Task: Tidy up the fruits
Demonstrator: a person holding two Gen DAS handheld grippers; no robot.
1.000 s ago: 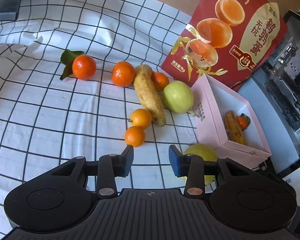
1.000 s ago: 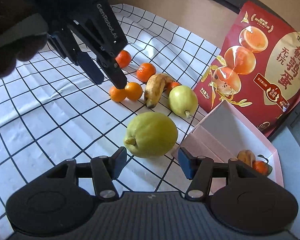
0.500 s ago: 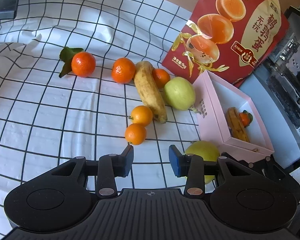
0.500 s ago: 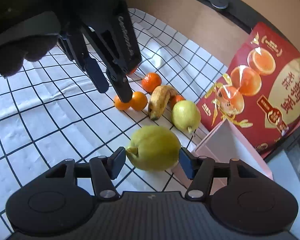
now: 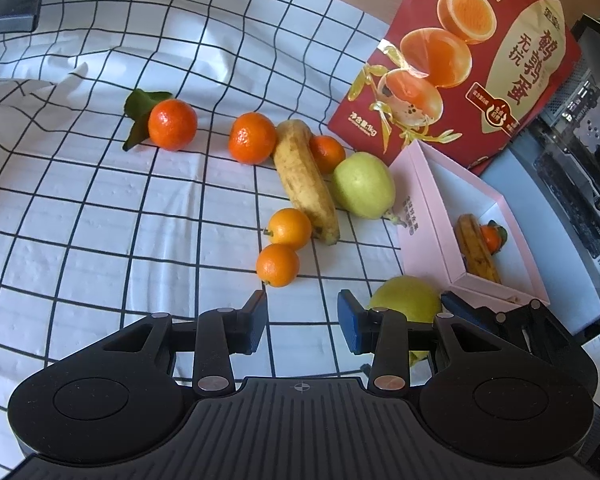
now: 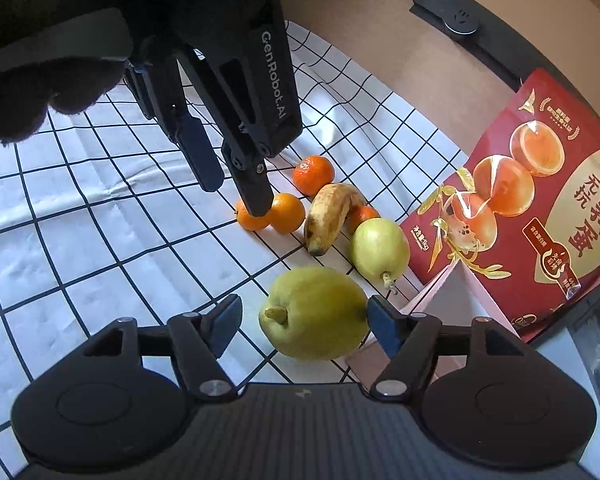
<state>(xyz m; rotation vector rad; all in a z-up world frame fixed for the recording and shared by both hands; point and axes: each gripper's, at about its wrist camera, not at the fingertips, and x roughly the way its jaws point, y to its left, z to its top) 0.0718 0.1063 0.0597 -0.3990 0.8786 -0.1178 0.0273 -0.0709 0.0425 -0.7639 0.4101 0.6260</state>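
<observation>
A: Going left to right, what is on the checked cloth [image 5: 80, 208]?

B: Far left, a leafy mandarin [image 5: 172, 124], then a second mandarin [image 5: 253, 138], the banana [image 5: 306, 180] with a small orange behind it, two kumquats [image 5: 283, 246] just near of the banana's tip, and a green apple [image 5: 363, 185] touching the banana's right side. Rightmost is the pink box [image 5: 428, 216], holding a banana and a small orange, with a red egg carton [image 5: 460, 60] propped behind it.

A: And the grippers?

B: The left gripper [image 5: 302, 322] hangs above the cloth just near of the kumquats, jaws parted and empty. The right gripper [image 6: 302, 322] has its jaws wide around the yellow pear [image 6: 316, 312], the right pad at or almost at the skin, the left pad clear; nothing is clamped yet.

A: How should the grasp go?

B: I'd centre the pear, close across its widest part, clear of the stem [image 6: 276, 314], squeezing gently since it looks round and could roll out.

A: Room to move?

B: The box wall sits just right of the pear, so lift first, then carry right over the rim. Open cloth lies to the left.
</observation>
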